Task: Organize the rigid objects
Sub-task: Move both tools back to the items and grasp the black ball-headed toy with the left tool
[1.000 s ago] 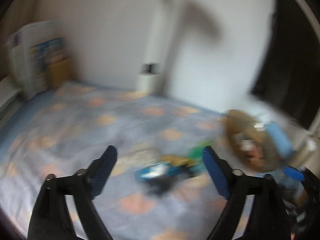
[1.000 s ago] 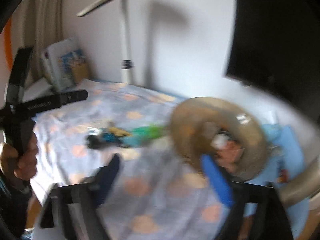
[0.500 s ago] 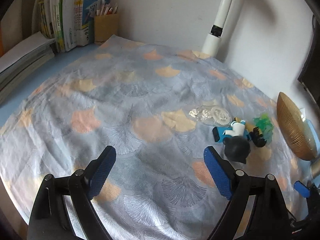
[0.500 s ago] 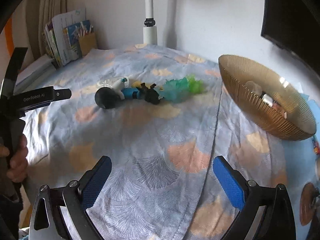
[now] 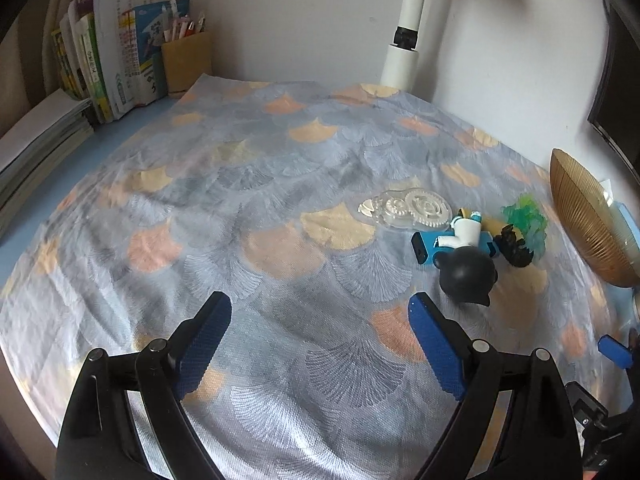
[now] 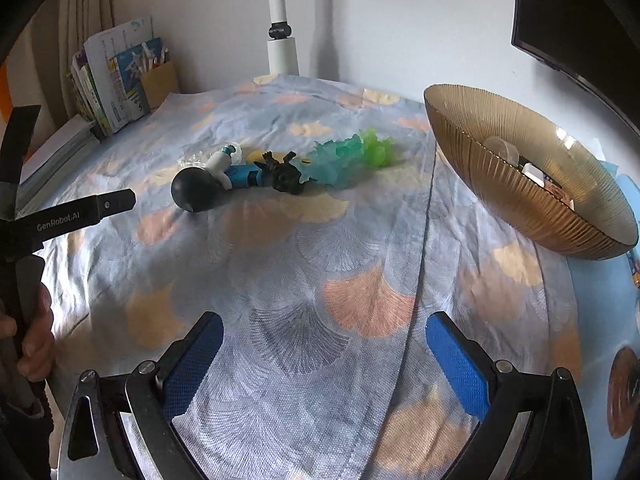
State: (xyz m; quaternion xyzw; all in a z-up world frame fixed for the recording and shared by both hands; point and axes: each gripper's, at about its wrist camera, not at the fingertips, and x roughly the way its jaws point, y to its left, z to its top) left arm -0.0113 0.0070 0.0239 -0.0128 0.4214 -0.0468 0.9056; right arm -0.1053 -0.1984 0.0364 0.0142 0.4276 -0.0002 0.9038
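A cluster of small toys lies on the patterned cloth: a black round figure (image 5: 466, 276) (image 6: 195, 194), a blue block with a white piece (image 5: 452, 242) (image 6: 236, 174), a small black figure (image 5: 514, 246) (image 6: 282, 174), a green translucent piece (image 5: 526, 222) (image 6: 352, 154) and a clear plastic gear tray (image 5: 408, 210). An amber ribbed bowl (image 6: 524, 184) (image 5: 584, 216) with small items stands to the right. My left gripper (image 5: 318, 340) is open and empty, short of the toys. My right gripper (image 6: 324, 364) is open and empty, well in front of toys and bowl.
Books (image 5: 104, 52) and a pen holder (image 5: 186, 62) stand at the back left corner. A white lamp pole (image 5: 404, 40) rises at the back wall. A dark monitor (image 6: 580, 20) hangs at the right. The cloth (image 5: 240, 200) covers most of the table.
Both views swung from blurred motion to steady and tilted downward. The toys and bowl now sit sharp; both grippers stayed open and hardly moved in the last half second.
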